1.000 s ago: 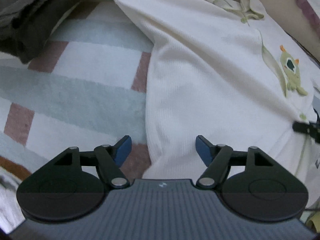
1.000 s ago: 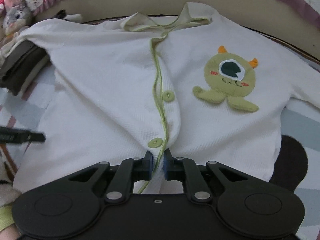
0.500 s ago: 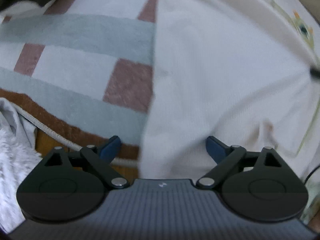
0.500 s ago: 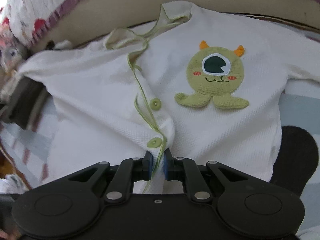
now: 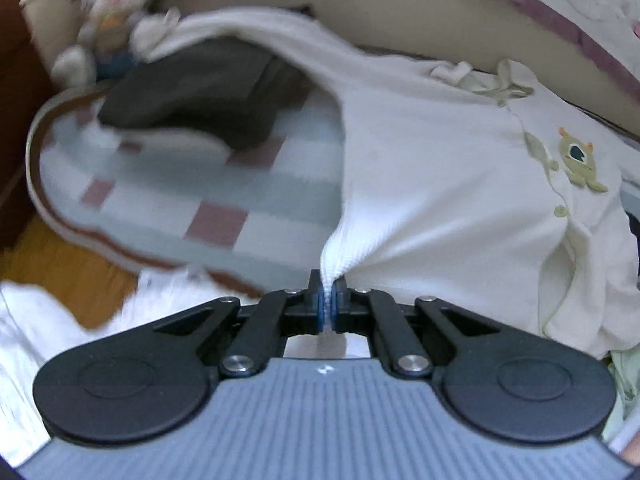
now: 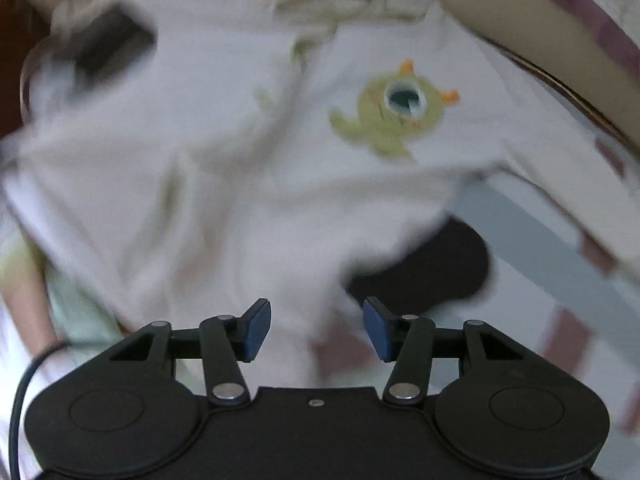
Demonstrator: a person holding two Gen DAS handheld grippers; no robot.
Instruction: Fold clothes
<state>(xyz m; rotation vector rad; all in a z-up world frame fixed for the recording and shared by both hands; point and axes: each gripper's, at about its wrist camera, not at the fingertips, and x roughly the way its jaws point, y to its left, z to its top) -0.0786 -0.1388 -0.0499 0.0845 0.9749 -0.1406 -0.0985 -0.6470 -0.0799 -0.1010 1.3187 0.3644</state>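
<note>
A cream knit cardigan [image 5: 432, 168] with green trim, green buttons and a green one-eyed monster patch [image 5: 578, 160] lies spread on a checked blanket. My left gripper [image 5: 328, 304] is shut on the cardigan's lower left hem corner, and the cloth rises in a taut peak to the blue pads. In the blurred right wrist view the same cardigan [image 6: 248, 168] and monster patch [image 6: 400, 112] fill the frame. My right gripper [image 6: 316, 328] hovers above the hem with its jaws opening. No cloth sits between its blue pads.
The checked blanket [image 5: 224, 184] of grey, white and dusky pink covers the bed. A dark folded garment [image 5: 200, 96] and a plush toy [image 5: 108, 24] sit at the far left. A padded headboard [image 5: 400, 12] runs behind. Wooden floor [image 5: 52, 264] shows at the left. A dark round patch [image 6: 432, 268] lies beside the hem.
My left gripper went from wide open beside the hem to shut on its corner and lifted it. My right gripper let go of the button placket, opened and pulled back.
</note>
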